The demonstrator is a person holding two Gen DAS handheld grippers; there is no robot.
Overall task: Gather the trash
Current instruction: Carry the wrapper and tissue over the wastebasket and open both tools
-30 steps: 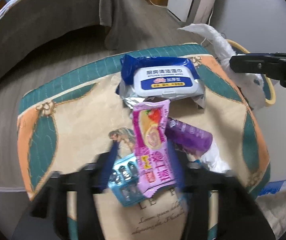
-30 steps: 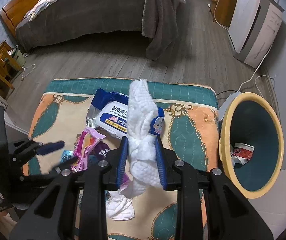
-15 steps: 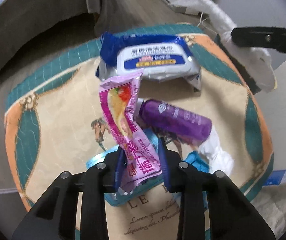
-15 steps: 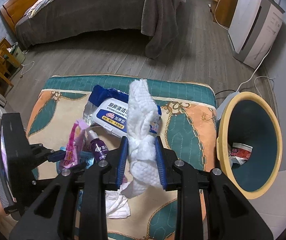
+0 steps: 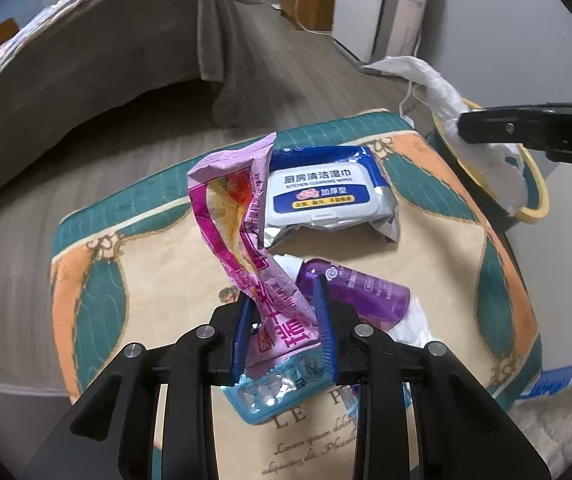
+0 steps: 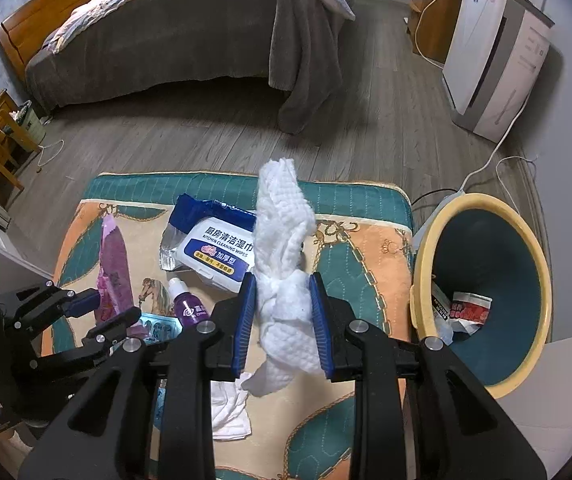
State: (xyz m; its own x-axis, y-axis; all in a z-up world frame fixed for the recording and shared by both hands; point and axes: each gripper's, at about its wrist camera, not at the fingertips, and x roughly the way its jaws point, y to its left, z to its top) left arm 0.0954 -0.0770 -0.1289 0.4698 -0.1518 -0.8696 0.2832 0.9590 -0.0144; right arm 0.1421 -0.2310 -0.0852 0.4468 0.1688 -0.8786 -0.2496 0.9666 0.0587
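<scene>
My left gripper is shut on a pink snack wrapper, which hangs crumpled above the patterned cloth. The right wrist view shows this gripper at the left, with the wrapper standing up from it. My right gripper is shut on a bunched white wipe, held over the cloth just left of a yellow-rimmed bin. Some trash lies inside the bin. On the cloth are a purple bottle, a blue blister pack and a white tissue.
A blue and white pack of cleaning wipes lies at the far side of the cloth. A bed with a grey cover stands beyond on the wooden floor. A white appliance and a cable are at the right wall.
My left gripper's jaws have closed on the pink wrapper and lifted it up off the other items. The right gripper with the white wipe has stayed put.
</scene>
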